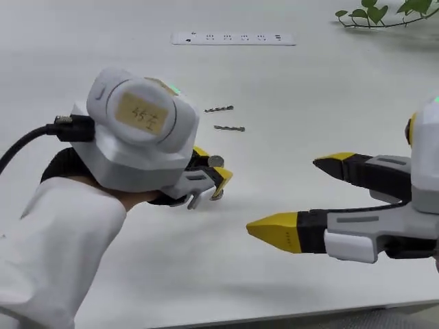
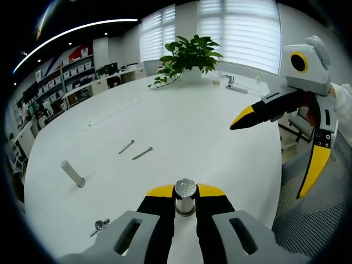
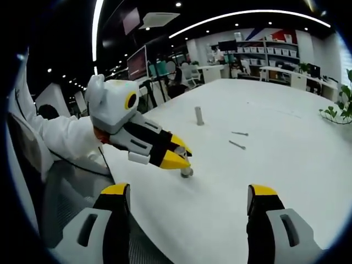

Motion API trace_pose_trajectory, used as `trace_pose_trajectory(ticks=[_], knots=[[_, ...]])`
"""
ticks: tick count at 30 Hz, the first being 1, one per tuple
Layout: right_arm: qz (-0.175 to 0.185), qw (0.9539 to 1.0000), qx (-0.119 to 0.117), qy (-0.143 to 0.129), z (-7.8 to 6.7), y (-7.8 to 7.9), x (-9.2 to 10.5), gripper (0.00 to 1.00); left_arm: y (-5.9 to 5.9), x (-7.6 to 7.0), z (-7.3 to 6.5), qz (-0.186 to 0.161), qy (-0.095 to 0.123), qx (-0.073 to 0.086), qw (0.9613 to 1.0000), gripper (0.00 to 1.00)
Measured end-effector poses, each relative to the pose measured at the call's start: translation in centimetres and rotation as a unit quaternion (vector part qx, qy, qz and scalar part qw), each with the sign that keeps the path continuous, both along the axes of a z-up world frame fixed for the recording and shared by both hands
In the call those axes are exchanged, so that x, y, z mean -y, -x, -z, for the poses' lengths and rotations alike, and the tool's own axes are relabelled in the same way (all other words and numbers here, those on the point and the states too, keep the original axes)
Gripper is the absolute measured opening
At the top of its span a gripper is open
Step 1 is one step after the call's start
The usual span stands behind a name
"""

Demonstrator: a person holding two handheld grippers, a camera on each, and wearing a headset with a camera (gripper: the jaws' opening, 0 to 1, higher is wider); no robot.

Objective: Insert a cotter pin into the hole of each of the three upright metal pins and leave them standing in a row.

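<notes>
1. Nearest, by the front edge of the table: left gripper, jaws drawn narrow and clamped on the shank of a pin.
2. Short, grey, shiny metal pin, with a broad round flat head over a thinner shank, the head just above the yellow tips.
3. Long axis roughly upright and crosswise to the jaws, head up, foot down by the tabletop; cannot tell whether touching it.
4. Beside it, well apart from the pin: right gripper, jaws spread wide and holding nothing, tips aimed toward the left gripper.
5. Farther out on the table: two cotter pins, thin and lying flat, near each other and roughly parallel.
6. Beyond those in the right gripper view: a second pin, standing upright alone, clear of both grippers.
7. Farthest: a white power strip flat on the table, and a green plant at the far corner.
</notes>
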State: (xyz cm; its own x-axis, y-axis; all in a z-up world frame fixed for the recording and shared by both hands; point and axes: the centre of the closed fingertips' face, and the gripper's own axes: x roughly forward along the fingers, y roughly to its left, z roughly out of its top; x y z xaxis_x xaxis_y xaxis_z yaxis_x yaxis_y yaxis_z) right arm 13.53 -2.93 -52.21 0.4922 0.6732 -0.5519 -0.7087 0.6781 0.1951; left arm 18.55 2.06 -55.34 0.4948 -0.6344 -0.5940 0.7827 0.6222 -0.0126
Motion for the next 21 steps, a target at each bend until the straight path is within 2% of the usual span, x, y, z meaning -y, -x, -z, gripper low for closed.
trace_pose_trajectory(ticks=[6,15,21], knots=[[-0.002,1.0,0.001,-0.004,0.0,0.2,0.0,0.86,0.3,0.2,0.9,0.0,-0.012,0.0,0.9999,0.1],[-0.009,0.9999,-0.002,-0.008,0.0,0.7,-0.1,0.86,0.8,0.5,1.4,-0.008,-0.005,-0.005,0.9999,0.1],[-0.01,0.9998,-0.007,-0.013,0.0,1.0,0.1,0.86,1.2,0.7,1.8,0.009,-0.011,0.003,0.9999,0.1]])
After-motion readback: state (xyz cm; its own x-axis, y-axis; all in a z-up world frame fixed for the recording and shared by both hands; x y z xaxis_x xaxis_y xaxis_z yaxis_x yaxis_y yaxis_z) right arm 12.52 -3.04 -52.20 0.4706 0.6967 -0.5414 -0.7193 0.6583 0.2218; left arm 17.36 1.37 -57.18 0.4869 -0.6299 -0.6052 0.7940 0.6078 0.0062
